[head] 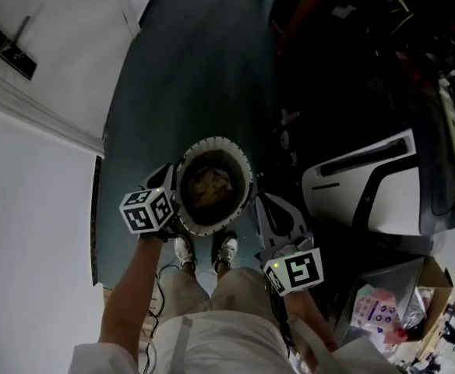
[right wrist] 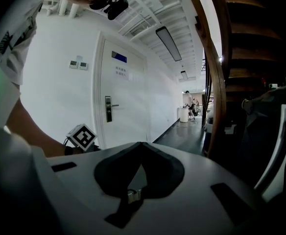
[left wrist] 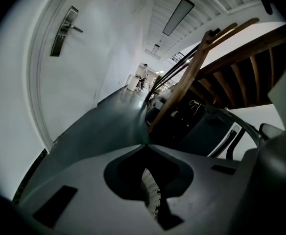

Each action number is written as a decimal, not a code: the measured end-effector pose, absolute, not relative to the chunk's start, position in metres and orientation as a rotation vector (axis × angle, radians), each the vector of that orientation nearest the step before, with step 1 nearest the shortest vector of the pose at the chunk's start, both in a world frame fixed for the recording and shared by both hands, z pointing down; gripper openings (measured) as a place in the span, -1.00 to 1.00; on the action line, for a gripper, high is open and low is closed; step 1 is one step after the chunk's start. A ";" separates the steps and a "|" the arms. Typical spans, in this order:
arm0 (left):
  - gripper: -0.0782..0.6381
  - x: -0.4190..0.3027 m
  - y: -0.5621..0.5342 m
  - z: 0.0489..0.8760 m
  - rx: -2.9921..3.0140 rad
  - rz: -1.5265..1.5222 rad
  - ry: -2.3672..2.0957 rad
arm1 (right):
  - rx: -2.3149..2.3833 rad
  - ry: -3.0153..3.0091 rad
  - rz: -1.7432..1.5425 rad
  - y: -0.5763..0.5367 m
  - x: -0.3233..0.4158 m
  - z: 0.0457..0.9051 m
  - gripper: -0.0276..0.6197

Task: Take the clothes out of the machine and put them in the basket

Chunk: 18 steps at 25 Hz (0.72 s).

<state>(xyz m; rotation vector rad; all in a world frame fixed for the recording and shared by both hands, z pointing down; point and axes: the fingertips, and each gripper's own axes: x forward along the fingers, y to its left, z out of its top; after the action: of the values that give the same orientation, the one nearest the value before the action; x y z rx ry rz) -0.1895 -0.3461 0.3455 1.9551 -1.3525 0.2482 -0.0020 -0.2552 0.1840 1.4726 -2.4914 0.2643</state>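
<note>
A round white basket point(head: 216, 140) stands on the dark floor just ahead of the person's shoes, with yellowish clothes point(head: 209, 185) lying in it. My left gripper point(head: 168, 173) hangs at the basket's left rim and my right gripper point(head: 263, 201) at its right side, both above the floor. In the left gripper view the jaws point(left wrist: 145, 143) meet at the tips with nothing between them; a bit of the basket rim point(left wrist: 152, 196) shows below. The right gripper point(right wrist: 142, 143) is likewise shut and empty. The white and black machine point(head: 368, 185) stands to the right.
A white door with a handle point(head: 9, 49) is on the left wall. A wooden stair rail point(left wrist: 197, 67) rises over the machine. An open cardboard box point(head: 403, 302) with packets sits at the lower right. The corridor floor point(head: 188, 61) runs ahead.
</note>
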 end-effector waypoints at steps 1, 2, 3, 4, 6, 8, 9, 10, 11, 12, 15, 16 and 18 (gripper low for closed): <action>-0.74 -0.195 -0.344 0.331 1.965 0.223 -1.363 | 1.479 -2.492 0.254 -0.252 -0.003 0.176 -0.87; -0.74 -0.201 -0.342 0.316 1.976 0.199 -1.375 | 1.483 -2.494 0.243 -0.248 -0.004 0.168 -0.87; -0.74 -0.207 -0.339 0.300 1.990 0.175 -1.389 | 1.487 -2.500 0.228 -0.245 -0.005 0.159 -0.87; -0.74 -0.213 -0.336 0.284 2.007 0.153 -1.403 | 1.489 -2.508 0.209 -0.242 -0.006 0.148 -0.87; -0.74 -0.224 -0.330 0.253 2.044 0.118 -1.431 | 1.494 -2.525 0.166 -0.237 -0.007 0.128 -0.87; -0.74 -0.233 -0.320 0.224 2.073 0.079 -1.455 | 1.497 -2.533 0.125 -0.232 -0.004 0.110 -0.87; -0.74 -0.238 -0.316 0.210 2.080 0.054 -1.466 | 1.503 -2.535 0.107 -0.229 -0.002 0.102 -0.87; -0.74 -0.243 -0.312 0.197 2.083 0.026 -1.476 | 1.511 -2.536 0.090 -0.228 0.001 0.095 -0.87; -0.74 -0.248 -0.310 0.184 2.086 0.000 -1.488 | 1.522 -2.537 0.075 -0.227 0.004 0.088 -0.87; -0.74 -0.253 -0.308 0.173 2.088 -0.023 -1.501 | 1.534 -2.538 0.062 -0.226 0.007 0.081 -0.87; -0.75 -0.267 -0.298 0.141 2.106 -0.079 -1.542 | 1.572 -2.542 0.041 -0.220 0.015 0.062 -0.87; -0.74 -0.271 -0.293 0.131 2.110 -0.101 -1.553 | 1.580 -2.543 0.030 -0.218 0.017 0.055 -0.87; -0.74 -0.278 -0.284 0.113 2.115 -0.143 -1.571 | 1.592 -2.548 -0.006 -0.214 0.022 0.041 -0.87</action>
<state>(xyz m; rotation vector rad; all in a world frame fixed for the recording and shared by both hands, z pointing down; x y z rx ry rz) -0.2777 -0.2841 0.1128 2.1152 -1.5713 -0.1434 0.0219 -0.2139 0.0406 1.5920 -2.5479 -0.0062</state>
